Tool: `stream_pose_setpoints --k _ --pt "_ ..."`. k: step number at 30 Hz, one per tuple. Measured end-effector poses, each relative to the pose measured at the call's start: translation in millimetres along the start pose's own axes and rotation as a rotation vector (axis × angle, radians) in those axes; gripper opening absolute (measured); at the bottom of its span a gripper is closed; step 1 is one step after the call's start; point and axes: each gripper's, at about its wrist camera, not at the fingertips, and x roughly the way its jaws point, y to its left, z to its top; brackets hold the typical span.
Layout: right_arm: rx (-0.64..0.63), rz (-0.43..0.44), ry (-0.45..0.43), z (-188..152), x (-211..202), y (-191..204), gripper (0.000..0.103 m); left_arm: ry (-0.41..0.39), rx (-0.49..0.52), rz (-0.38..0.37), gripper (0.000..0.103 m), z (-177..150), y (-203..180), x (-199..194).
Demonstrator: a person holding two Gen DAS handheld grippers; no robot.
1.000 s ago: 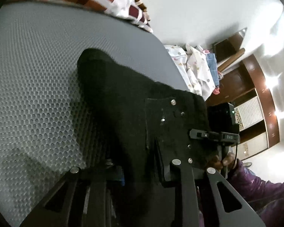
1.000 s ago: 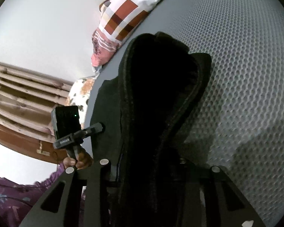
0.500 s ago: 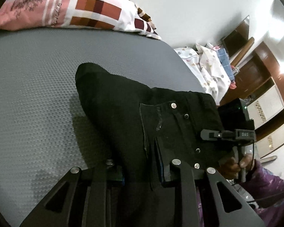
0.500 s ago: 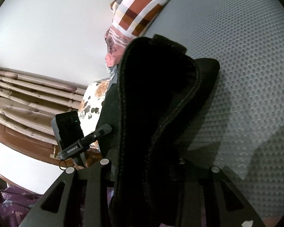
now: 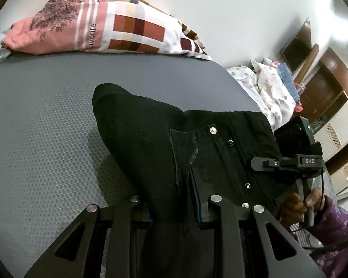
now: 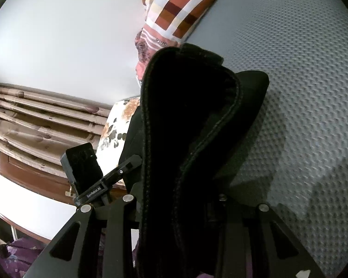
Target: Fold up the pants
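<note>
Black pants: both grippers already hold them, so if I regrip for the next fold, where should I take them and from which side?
Take the black pants at the waistband end by the rivets, probably from the near edge: there the cloth is thick and stiff, while the far folded end droops onto the grey mattress.

Black hand-held gripper with silver screws; purple patterned sleeve.

Legible markings — three in total.

1. Right gripper, seen from the left wrist camera: white letters "DAS" on its black side bar.
2. Left gripper, seen from the right wrist camera: white lettering "GenRobot.AI" along its black bar.
3. Pillow on the bed — the word "favorite" printed on a pink stripe; its first letter is partly unclear.
</note>
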Motion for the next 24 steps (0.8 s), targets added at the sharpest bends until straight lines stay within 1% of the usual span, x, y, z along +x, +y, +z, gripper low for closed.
stream_pose_setpoints --k 8,14,24 --pt "-0.011 0.011 0.008 12.0 13.9 11.6 0.031 -0.023 0.025 0.051 0.025 10.7 7.6 -10.3" --pt "-0.016 0.023 0.009 19.2 22.0 18.1 0.031 -0.043 0.033 0.075 0.025 21.0 14.5 -16.2" --pt "-0.03 0.032 0.012 40.9 38.4 27.5 0.031 -0.067 0.048 0.113 0.025 44.2 28.0 -17.3"
